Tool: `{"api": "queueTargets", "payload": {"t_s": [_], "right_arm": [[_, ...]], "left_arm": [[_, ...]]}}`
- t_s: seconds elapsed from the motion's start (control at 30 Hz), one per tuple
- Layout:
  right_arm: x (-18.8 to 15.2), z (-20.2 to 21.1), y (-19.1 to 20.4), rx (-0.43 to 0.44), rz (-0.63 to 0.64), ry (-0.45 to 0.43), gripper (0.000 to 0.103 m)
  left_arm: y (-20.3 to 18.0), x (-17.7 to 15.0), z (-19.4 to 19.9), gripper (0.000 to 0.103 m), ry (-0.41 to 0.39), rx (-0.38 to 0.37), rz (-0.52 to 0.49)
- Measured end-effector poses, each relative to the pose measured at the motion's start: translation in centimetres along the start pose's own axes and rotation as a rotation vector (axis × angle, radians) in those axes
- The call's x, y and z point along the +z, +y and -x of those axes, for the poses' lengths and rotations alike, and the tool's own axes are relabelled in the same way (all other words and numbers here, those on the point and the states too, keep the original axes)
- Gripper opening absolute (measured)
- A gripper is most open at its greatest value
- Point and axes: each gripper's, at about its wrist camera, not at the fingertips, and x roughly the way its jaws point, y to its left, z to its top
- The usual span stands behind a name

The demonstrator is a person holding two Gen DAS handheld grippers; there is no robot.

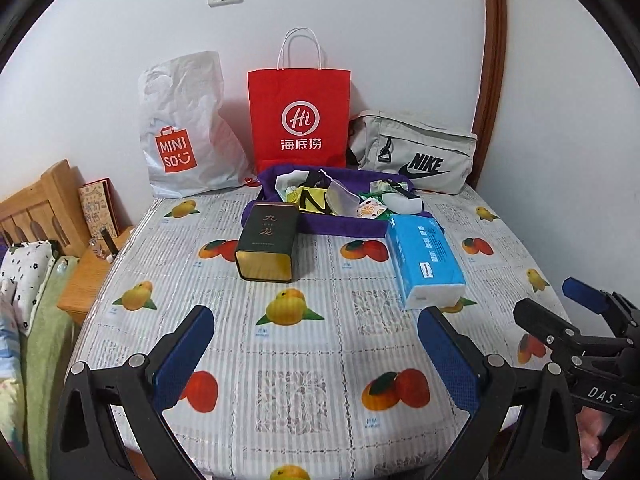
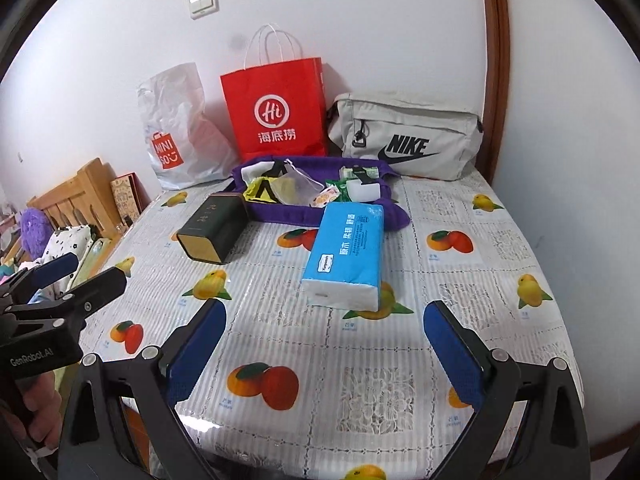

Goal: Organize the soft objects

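Hovering above the table (image 1: pixel 320 332), the left gripper (image 1: pixel 316 354) and right gripper (image 2: pixel 324 350) gape wide, gripping nothing.

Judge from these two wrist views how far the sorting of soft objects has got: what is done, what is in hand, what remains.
Done: nothing clearly; small packets already lie in the purple tray, but who put them there cannot be told. In hand: nothing. The left gripper and right gripper are both open and empty above the tablecloth. Left: the tissue pack lies loose beside the tin.
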Motion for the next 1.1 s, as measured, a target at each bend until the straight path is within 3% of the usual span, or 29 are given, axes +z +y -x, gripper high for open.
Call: {"api": "queueTargets", "payload": {"t_s": [1.1], "right_arm": [[-1.9, 1.9, 0.4, -0.017, 0.029, -0.018, 0.098]], "left_arm": [[0.0, -1.6, 1.6, 0.103, -0.01, 0.018, 0.006]]}}
